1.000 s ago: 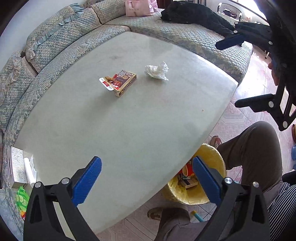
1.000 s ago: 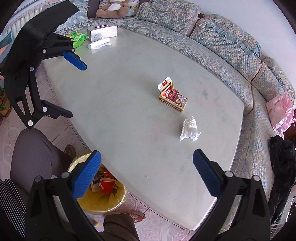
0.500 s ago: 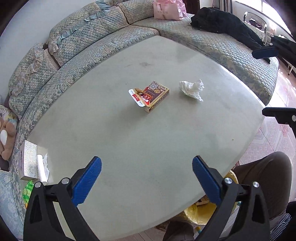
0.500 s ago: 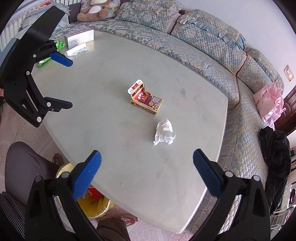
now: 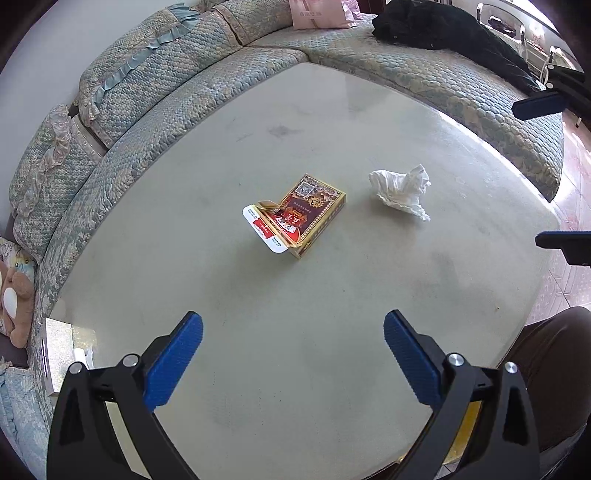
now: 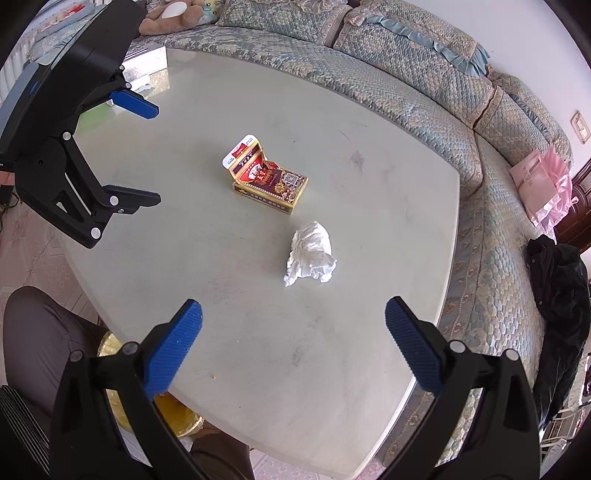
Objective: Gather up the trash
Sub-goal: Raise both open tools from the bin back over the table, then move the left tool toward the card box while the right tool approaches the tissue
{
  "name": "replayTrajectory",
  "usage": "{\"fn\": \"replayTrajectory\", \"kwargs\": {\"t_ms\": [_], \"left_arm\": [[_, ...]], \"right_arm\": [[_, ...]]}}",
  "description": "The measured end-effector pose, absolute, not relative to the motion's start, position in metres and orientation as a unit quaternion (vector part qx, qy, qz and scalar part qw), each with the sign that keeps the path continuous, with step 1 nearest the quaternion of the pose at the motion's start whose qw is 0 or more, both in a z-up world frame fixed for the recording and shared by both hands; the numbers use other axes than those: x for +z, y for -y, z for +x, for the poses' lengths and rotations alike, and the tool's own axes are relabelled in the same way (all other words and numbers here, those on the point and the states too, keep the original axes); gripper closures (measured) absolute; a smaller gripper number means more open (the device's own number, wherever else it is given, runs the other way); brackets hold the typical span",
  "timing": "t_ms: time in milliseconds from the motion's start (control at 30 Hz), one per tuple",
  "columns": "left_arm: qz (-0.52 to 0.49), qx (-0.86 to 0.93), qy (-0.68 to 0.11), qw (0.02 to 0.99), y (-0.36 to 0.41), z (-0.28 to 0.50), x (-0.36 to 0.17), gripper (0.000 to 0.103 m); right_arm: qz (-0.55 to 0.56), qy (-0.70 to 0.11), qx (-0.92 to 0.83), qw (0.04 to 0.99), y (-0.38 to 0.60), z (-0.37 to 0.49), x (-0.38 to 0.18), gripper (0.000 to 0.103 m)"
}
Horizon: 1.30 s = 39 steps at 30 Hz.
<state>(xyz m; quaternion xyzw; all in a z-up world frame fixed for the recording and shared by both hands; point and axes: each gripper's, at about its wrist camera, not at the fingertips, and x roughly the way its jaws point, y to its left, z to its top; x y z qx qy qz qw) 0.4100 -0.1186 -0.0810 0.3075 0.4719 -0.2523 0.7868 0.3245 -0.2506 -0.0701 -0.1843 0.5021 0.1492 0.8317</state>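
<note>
An open red and gold cigarette pack (image 5: 299, 214) lies in the middle of the pale table (image 5: 295, 350), with a crumpled white tissue (image 5: 402, 190) to its right. My left gripper (image 5: 293, 354) is open and empty, above the table short of the pack. In the right wrist view the pack (image 6: 267, 177) lies beyond the tissue (image 6: 310, 254). My right gripper (image 6: 293, 350) is open and empty, short of the tissue. The left gripper (image 6: 147, 153) shows there at the left, open.
A yellow-lined trash bin (image 6: 177, 417) stands on the floor under the table's near edge, beside my knee (image 6: 40, 332). A silver tissue box (image 5: 55, 354) sits at the table's left corner. A quilted sofa (image 5: 155, 81) wraps around the far sides, with a black garment (image 5: 443, 26).
Both grippers have moved forward over the table toward the pack and the tissue, which look larger and closer now. The bin has dropped almost out of view. Both grippers stay open.
</note>
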Motion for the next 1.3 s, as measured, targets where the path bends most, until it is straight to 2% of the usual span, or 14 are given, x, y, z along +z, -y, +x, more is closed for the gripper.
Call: {"fn": "replayTrajectory", "kwargs": {"t_ms": [267,800,1300], "left_arm": [[0.331,-0.259,-0.477,0.772,0.128,0.426,-0.083,0.007],[0.381,-0.308,-0.464,0.739,0.140,0.471,-0.042,0.007],[0.420,-0.387,-0.478,0.667,0.175,0.495,-0.101,0.007]], "right_arm": [[-0.207,-0.515,0.159,0.816,0.250,0.337,-0.072,0.006],[-0.315,-0.547,0.187,0.753,0.243,0.388,-0.045,0.006],[-0.302,-0.586,0.203,0.724,0.247,0.419,-0.087,0.006]]}}
